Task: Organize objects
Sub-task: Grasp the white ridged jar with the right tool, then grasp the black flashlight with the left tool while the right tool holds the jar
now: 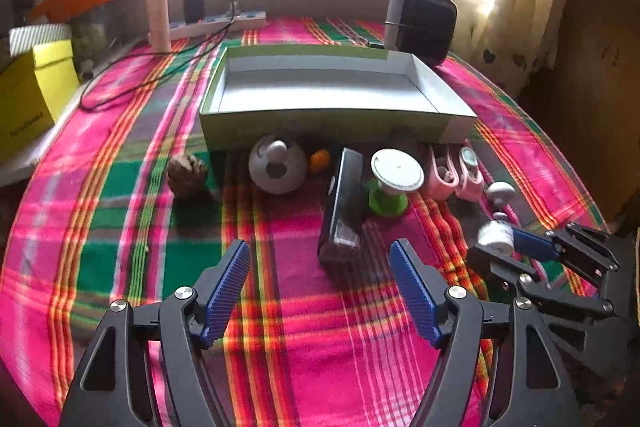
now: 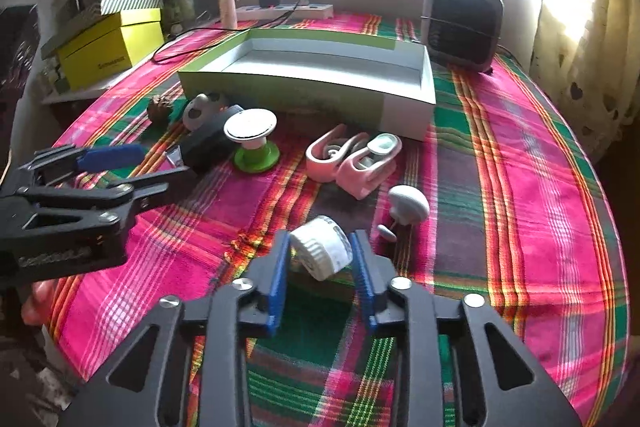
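My right gripper [image 2: 322, 261] is shut on a small white ribbed jar [image 2: 320, 247], its blue pads touching both sides just above the plaid tablecloth. The left wrist view shows that jar [image 1: 494, 233] at the right. My left gripper [image 1: 320, 267] stands open over bare cloth, nothing between its pads. Ahead lies an open green-and-white box [image 1: 328, 123]. In front of it lie a pine cone [image 1: 186, 171], a grey-white ball [image 1: 278, 165], a dark oblong item [image 1: 344, 203], a green-and-white spool [image 1: 394, 179], pink clips [image 1: 456, 175] and a white knob [image 1: 500, 191].
A dark fan [image 1: 420, 23] stands behind the box at the right. A power strip [image 1: 216, 23] with a charger and a trailing black cable lies at the back left. Beyond the table's left edge sits a yellow box [image 1: 32, 95]. A curtain hangs at the right.
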A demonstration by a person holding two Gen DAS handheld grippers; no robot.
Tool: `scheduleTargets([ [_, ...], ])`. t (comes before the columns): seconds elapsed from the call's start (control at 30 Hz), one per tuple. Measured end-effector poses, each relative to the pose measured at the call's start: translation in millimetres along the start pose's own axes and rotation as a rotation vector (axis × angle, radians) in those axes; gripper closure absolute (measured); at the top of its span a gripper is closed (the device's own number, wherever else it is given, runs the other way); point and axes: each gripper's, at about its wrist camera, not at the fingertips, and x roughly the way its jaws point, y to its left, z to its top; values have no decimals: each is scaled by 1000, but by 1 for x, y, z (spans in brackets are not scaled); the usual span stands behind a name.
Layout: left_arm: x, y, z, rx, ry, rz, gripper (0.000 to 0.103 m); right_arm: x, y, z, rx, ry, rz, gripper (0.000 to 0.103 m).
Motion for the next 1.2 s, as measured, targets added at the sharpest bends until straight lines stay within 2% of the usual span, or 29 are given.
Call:
scheduleTargets([
  [0.43,18,-7,15,57,6,45,37,0,-1,1,5,-2,18,73],
  [0.57,25,-8,18,63,25,44,46,1,-2,3,4,1,22,73],
  [0.83,31,-13,22,74,33,48,53,2,-2,4,7,-2,26,73],
  [1.07,32,-17,23,87,34,48,74,3,-2,6,8,1,33,73],
  [1.2,31,-18,23,86,34,43,78,3,-2,6,9,2,35,73],
])
